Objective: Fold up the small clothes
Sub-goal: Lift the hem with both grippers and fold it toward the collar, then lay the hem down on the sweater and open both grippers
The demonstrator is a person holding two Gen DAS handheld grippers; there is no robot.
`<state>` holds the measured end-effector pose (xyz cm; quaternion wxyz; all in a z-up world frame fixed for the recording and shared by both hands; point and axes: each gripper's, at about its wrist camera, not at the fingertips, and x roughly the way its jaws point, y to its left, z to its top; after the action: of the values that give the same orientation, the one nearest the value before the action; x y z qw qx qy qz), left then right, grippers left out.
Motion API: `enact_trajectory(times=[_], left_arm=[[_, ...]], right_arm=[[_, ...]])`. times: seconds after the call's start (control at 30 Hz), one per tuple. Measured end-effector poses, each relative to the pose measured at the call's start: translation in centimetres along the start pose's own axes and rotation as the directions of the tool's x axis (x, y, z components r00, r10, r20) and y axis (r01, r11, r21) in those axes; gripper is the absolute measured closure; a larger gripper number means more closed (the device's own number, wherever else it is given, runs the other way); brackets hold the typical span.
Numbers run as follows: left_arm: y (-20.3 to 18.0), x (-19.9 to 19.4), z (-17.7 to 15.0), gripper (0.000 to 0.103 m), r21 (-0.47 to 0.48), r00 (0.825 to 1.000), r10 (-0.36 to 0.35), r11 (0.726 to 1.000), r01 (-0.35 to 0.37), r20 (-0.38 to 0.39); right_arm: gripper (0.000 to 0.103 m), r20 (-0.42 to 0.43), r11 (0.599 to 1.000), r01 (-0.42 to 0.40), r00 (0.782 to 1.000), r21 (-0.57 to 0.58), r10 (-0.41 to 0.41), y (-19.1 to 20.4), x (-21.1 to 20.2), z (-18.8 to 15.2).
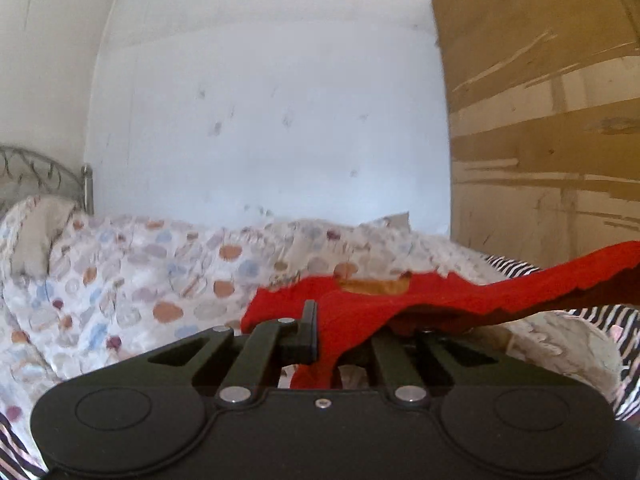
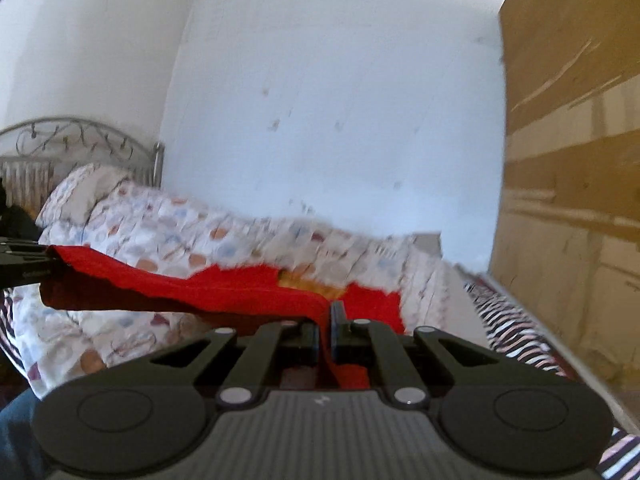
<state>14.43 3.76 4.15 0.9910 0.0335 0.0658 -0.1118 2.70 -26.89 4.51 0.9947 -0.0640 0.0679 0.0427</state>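
A small red garment [image 1: 420, 300] with an orange patch hangs stretched in the air above the bed. My left gripper [image 1: 320, 320] is shut on one end of it, and the cloth drapes over the right finger. The same red garment [image 2: 224, 290] runs across the right wrist view. My right gripper [image 2: 328, 316] is shut on its other end, a fold pinched between the pads. At the far left edge of that view the left gripper [image 2: 24, 266] shows as a black shape holding the cloth. The garment is pulled fairly taut between both grippers.
Below lies a bed with a spotted quilt [image 1: 132, 280] and a pillow [image 2: 84, 188] by the metal headboard [image 2: 76, 136]. A striped sheet [image 2: 516, 332] covers the right side. A tall cardboard sheet [image 1: 552, 112] stands at right against the white wall [image 1: 272, 120].
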Motion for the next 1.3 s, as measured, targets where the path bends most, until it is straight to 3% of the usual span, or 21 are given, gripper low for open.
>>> enact_trajectory(times=[0.13,0.3,0.4,0.67,0.83,0.9,0.97,1.1,1.3], left_arm=[[0.0,-4.0,1.5,0.098,-0.007,0.999,-0.026,1.0,0.027,0.026],[-0.2,-8.4,2.6,0.098,0.011,0.999,-0.053,0.999,0.053,-0.007],[0.2,-8.9,3.0,0.098,-0.009,0.997,-0.068,0.998,0.068,-0.039],[2.0,-2.1,5.0,0.098,-0.105,0.98,-0.102,0.991,0.085,-0.17],[2.8,5.6,7.6,0.098,-0.038,0.956,-0.149,0.989,0.144,-0.253],[2.6,9.7,8.4,0.098,0.031,0.942,-0.145,0.986,0.162,-0.302],[2.7,13.8,8.9,0.098,0.054,0.917,-0.139,0.984,0.171,-0.373],[3.7,23.0,9.2,0.097,-0.024,0.829,-0.162,0.984,0.176,-0.536],[4.8,32.4,7.3,0.097,-0.064,0.765,-0.148,0.988,0.139,-0.627]], right_arm=[[0.098,0.041,1.0,-0.022,0.999,-0.017,0.022,0.5,-4.1,1.0],[0.098,0.014,0.997,-0.055,0.998,-0.059,0.056,1.1,-8.4,2.7],[0.098,-0.001,0.996,-0.057,0.998,-0.069,0.057,1.2,-9.0,3.2],[0.097,-0.006,0.995,-0.07,0.998,-0.073,0.069,-0.4,-2.5,4.2],[0.097,-0.032,0.99,-0.082,0.996,-0.114,0.078,-2.2,5.3,5.9],[0.097,-0.083,0.99,-0.103,0.992,-0.099,0.095,-3.4,9.1,6.6],[0.097,-0.161,0.99,-0.131,0.98,-0.061,0.12,-4.7,13.5,7.4],[0.097,-0.321,0.981,-0.169,0.927,0.098,0.192,-8.1,22.2,7.9],[0.097,-0.444,0.984,-0.117,0.88,0.134,0.165,-9.7,31.2,5.6]])
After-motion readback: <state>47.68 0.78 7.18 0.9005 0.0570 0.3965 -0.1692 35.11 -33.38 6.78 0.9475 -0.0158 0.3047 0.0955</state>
